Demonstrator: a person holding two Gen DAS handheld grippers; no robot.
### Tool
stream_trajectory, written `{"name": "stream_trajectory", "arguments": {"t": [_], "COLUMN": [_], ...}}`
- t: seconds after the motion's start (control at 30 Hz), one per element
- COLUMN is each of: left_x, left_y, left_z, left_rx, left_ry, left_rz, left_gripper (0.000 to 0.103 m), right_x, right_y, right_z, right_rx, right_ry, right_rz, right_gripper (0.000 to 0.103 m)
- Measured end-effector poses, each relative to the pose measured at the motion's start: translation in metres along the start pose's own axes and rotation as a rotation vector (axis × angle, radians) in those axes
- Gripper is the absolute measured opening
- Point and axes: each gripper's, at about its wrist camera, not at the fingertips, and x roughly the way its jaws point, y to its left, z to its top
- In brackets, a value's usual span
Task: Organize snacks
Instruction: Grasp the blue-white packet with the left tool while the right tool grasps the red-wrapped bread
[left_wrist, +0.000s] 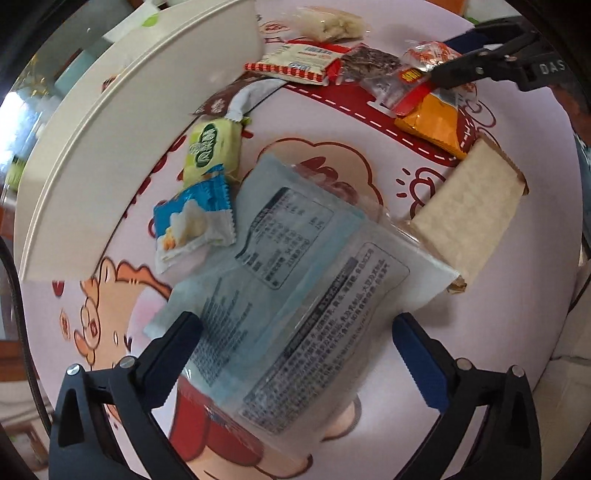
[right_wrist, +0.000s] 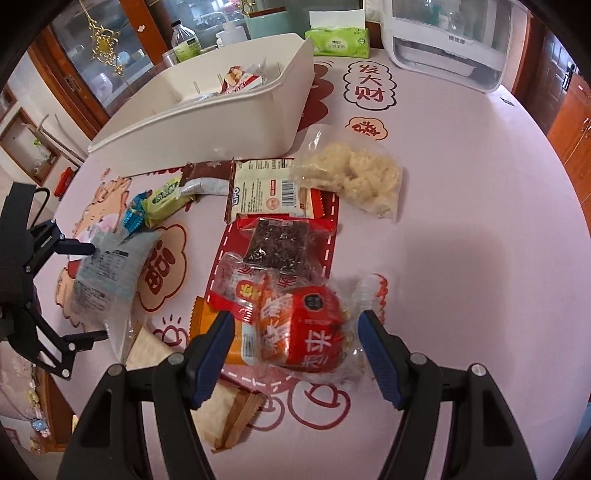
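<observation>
Most snacks are being left scattered on the table (right_wrist: 461, 229) beside the white bin (right_wrist: 221, 125), where few are being kept, while a pale blue packet (left_wrist: 295, 295) and a red packet (right_wrist: 306, 325) are being straddled, ungripped, by the wide-open left gripper (left_wrist: 295, 350) and right gripper (right_wrist: 295, 354).

Glossy clear plastic snack wrappers (left_wrist: 295, 295); smooth matt white plastic bin (right_wrist: 221, 122); printed tablecloth (right_wrist: 461, 184).

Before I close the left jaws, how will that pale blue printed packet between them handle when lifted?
The pale blue packet looks like thin, flat film, so it will probably droop and feel light. Its glossy, partly clear wrapper may slip, so grip firmly. The left gripper is open around its near end.
</observation>
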Motion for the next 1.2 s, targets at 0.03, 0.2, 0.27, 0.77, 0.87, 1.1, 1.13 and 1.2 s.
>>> {"name": "stream_trajectory", "arguments": {"t": [0.03,0.2,0.27,0.77,0.87,1.1,1.13,1.2], "left_x": [0.001,0.002,0.002,-0.022,-0.03,-0.057,-0.06,-0.07], "left_y": [-0.001,0.003,0.003,-0.001,0.001,0.005,0.007,0.009], "left_z": [0.0,0.006,0.006,0.036,0.041,0.042,0.043,0.042], "left_rx": [0.017,0.046,0.04,-0.128,-0.145,-0.242,-0.253,-0.282], "left_ry": [-0.007,-0.04,-0.048,-0.029,-0.034,-0.071,-0.075,-0.089], "left_rz": [-0.002,-0.017,-0.013,-0.014,-0.007,-0.029,-0.037,-0.046], "left_gripper": [0.103,0.103,0.103,0.03,0.021,0.01,0.009,0.008], "right_x": [0.002,0.008,0.008,-0.002,-0.006,-0.02,-0.022,-0.025], "right_y": [0.002,0.009,0.01,0.009,0.005,-0.003,-0.004,-0.003], "right_z": [0.0,-0.002,-0.003,-0.018,-0.023,-0.03,-0.03,-0.031], "right_rx": [-0.001,0.001,0.007,0.164,0.205,0.241,0.244,0.243], "right_ry": [-0.003,-0.03,-0.046,-0.166,-0.18,-0.216,-0.219,-0.227], "right_rz": [-0.01,-0.076,-0.088,-0.106,-0.091,-0.063,-0.058,-0.048], "right_gripper": [0.07,0.066,0.064,0.057,0.056,0.056,0.056,0.056]}}
